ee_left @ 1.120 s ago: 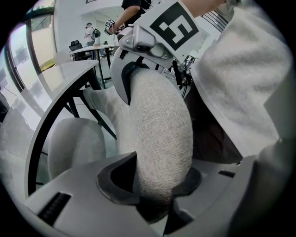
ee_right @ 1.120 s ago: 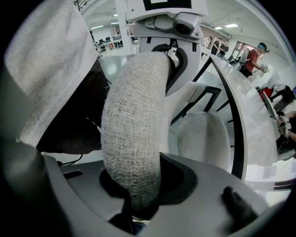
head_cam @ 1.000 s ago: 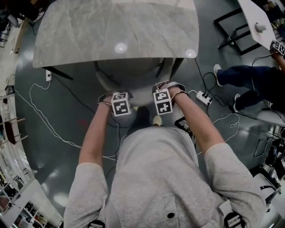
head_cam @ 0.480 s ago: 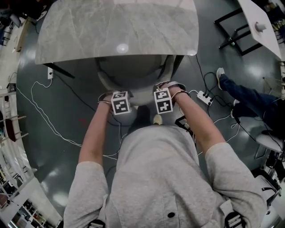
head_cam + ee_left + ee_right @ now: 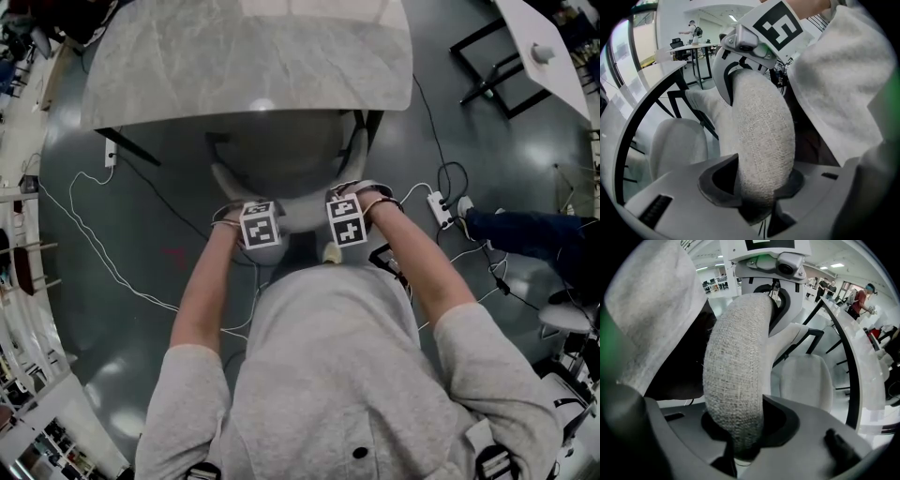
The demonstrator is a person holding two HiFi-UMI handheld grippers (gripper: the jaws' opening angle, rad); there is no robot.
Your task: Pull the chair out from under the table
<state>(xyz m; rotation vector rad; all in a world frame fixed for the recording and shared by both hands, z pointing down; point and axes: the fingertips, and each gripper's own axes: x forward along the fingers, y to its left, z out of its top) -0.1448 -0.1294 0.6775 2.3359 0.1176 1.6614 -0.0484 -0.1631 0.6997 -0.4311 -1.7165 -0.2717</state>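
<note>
White cables (image 5: pixel 136 295) and a power strip (image 5: pixel 439 208) lie on the grey floor (image 5: pixel 122 361).

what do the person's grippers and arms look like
The left gripper and right gripper are pale grey plastic, darker around the jaws, each with a white cube bearing black square markers. The right's jaws are closing around the chair back. Grey short-sleeved top, forearms bare.

Even overhead light; glare spots on table (image 5: pixel 234 56), floor (image 5: pixel 112 281); fisheye warp, dark corners.
</note>
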